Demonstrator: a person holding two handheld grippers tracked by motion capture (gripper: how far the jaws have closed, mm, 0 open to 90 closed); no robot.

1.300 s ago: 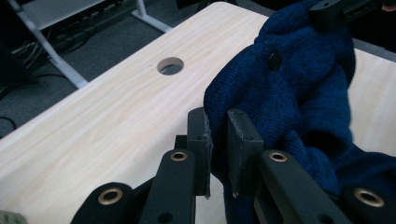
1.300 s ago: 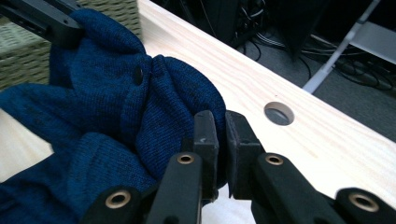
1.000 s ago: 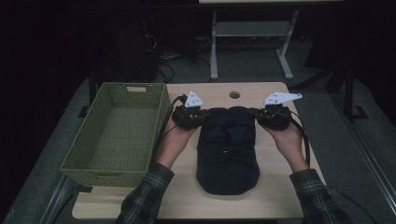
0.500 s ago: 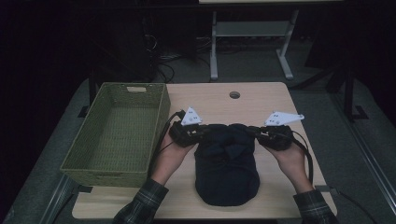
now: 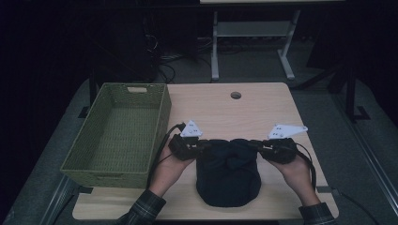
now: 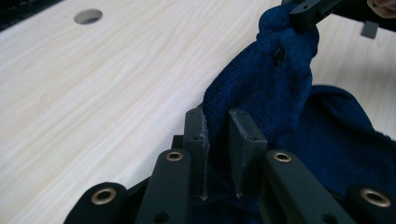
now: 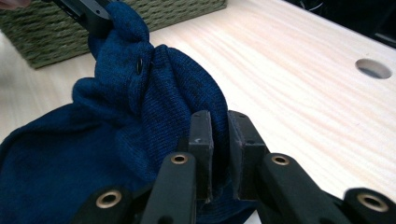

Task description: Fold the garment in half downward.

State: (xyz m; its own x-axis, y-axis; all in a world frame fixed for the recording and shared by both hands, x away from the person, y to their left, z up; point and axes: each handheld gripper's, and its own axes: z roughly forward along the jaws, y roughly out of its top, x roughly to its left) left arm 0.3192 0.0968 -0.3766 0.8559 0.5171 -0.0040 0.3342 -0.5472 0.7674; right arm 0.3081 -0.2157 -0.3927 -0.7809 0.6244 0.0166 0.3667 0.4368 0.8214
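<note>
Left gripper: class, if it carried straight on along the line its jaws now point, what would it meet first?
The left gripper is shut on the dark blue knitted garment, so cloth comes first. Beyond it, probably the right gripper, clamped on the same fold, though depth is unclear.

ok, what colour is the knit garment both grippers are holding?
Dark blue knit garment; clearest in the right gripper view.

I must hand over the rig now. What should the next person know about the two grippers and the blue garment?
Left gripper: shut on the blue knit garment, at its far left corner.
Right gripper: shut on the far right corner.
The garment lies folded on the table, its far edge lifted between the grippers.
The green basket stands left of it, empty.
Left to do, probably: finish folding, then move it to the basket.
</note>
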